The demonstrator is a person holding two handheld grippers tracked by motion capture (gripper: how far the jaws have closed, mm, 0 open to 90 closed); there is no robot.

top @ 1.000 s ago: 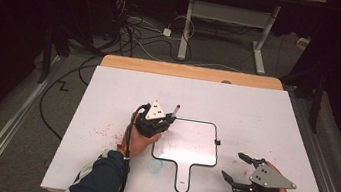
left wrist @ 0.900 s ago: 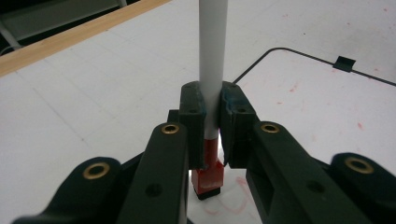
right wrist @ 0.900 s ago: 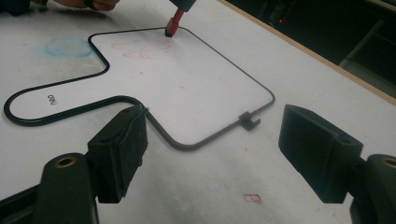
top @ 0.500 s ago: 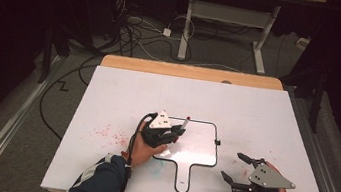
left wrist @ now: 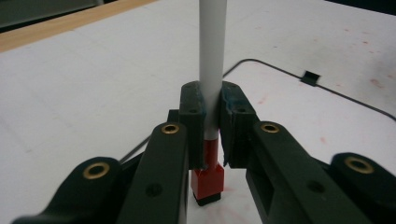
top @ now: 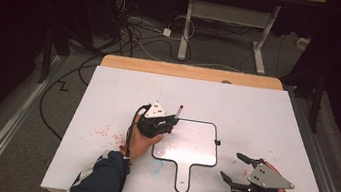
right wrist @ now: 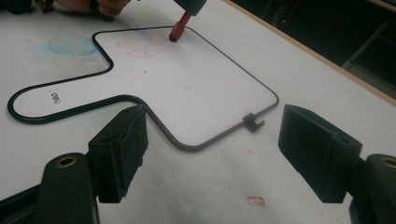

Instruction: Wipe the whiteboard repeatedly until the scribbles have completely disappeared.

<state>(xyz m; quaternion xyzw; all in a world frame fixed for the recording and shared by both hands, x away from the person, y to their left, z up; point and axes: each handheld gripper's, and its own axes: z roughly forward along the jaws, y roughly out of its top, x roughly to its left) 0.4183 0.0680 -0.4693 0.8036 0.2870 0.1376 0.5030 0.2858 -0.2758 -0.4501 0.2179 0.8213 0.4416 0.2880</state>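
While the left gripper (top: 167, 122) is held over the upper left corner of the small whiteboard (top: 192, 144), its jaws are pressed together on a marker (left wrist: 211, 70). In the left gripper view the white barrel of this marker stands nearly upright between the two black jaws, and its red end with a dark tip (left wrist: 207, 184) points down to the white surface. In the right gripper view the same red end touches, or almost touches, the board near its far corner, beside some faint red scribbles (right wrist: 140, 49). If the tip really makes contact cannot be told.

The whiteboard is shaped like a paddle with a black rim; it lies flat on the white sheet (top: 257, 113) that covers the desk (top: 192, 72), and its short handle (top: 183, 178) points toward the person. A small black clip (top: 217, 142) sits on its right edge. A pale blue smudge (top: 157, 165) is on the sheet just left of the handle, and small red specks (top: 103, 131) lie farther to the left.

The right gripper (top: 238, 169) rests low on the sheet to the right of the handle, well apart from the marker. Its jaws stand wide open and hold nothing; in its own view they frame the near corner of the board. The person's left hand (top: 139, 142) comes from a dark sleeve with white stripes (top: 98, 182).
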